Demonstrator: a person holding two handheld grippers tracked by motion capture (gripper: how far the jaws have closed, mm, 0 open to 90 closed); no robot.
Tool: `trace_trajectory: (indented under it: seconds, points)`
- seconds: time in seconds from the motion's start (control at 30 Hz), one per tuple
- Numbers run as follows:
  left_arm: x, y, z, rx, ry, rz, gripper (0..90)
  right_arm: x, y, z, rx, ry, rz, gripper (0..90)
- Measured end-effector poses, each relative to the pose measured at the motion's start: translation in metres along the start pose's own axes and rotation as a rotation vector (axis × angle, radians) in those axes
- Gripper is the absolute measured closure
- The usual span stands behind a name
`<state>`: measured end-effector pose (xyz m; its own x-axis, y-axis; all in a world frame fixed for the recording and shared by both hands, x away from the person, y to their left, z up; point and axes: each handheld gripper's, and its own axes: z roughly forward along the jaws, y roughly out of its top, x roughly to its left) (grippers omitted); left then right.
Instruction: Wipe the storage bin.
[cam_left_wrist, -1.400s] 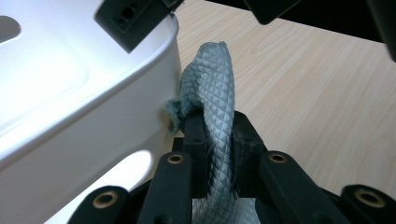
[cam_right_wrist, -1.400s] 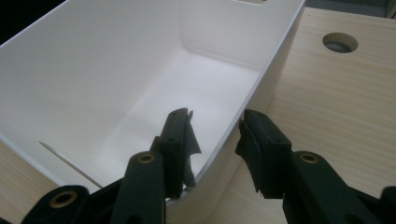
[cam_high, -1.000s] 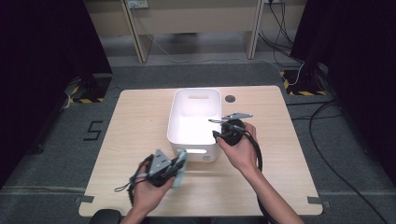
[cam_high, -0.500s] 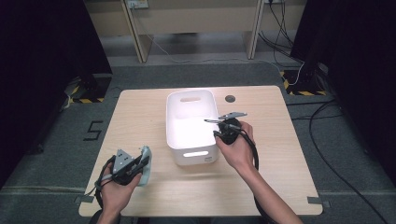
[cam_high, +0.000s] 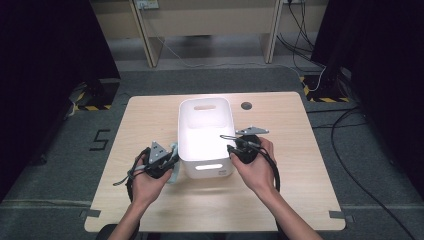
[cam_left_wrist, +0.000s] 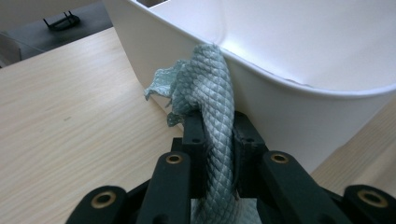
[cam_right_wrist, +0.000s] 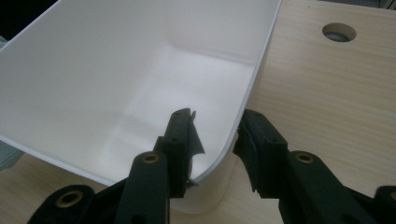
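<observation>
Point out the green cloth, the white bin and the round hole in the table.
green cloth (cam_left_wrist: 212, 93), left gripper view, on its twisted middle.
white bin (cam_high: 208, 170), high view, on its near wall.
round hole (cam_right_wrist: 339, 31), right gripper view, on its centre.

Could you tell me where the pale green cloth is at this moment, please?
The cloth is clamped in the left gripper, at the white bin's near left corner; in the left gripper view its upper end touches the bin's rim.
</observation>
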<state>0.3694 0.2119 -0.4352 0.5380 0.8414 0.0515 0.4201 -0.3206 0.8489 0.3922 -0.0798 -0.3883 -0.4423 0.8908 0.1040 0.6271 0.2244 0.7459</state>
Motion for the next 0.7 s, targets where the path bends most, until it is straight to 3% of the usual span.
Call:
trace_trajectory:
  seconds: [0.23,0.33,0.53,0.7]
  points:
    - [0.002,0.011,0.013,0.021,0.009,0.042,79.4,0.005,-0.004,-0.005,0.001,-0.033,0.008,64.2]
    - [0.004,0.014,0.02,0.024,0.002,0.043,79.4,0.004,-0.005,-0.008,0.004,-0.039,0.023,62.8]
    - [0.006,0.012,0.022,0.013,0.031,0.043,77.7,-0.003,-0.005,-0.01,0.003,-0.013,0.043,62.4]
    - [0.019,0.002,0.016,0.026,0.073,0.024,77.8,-0.014,-0.002,-0.017,-0.031,0.023,0.065,61.2]
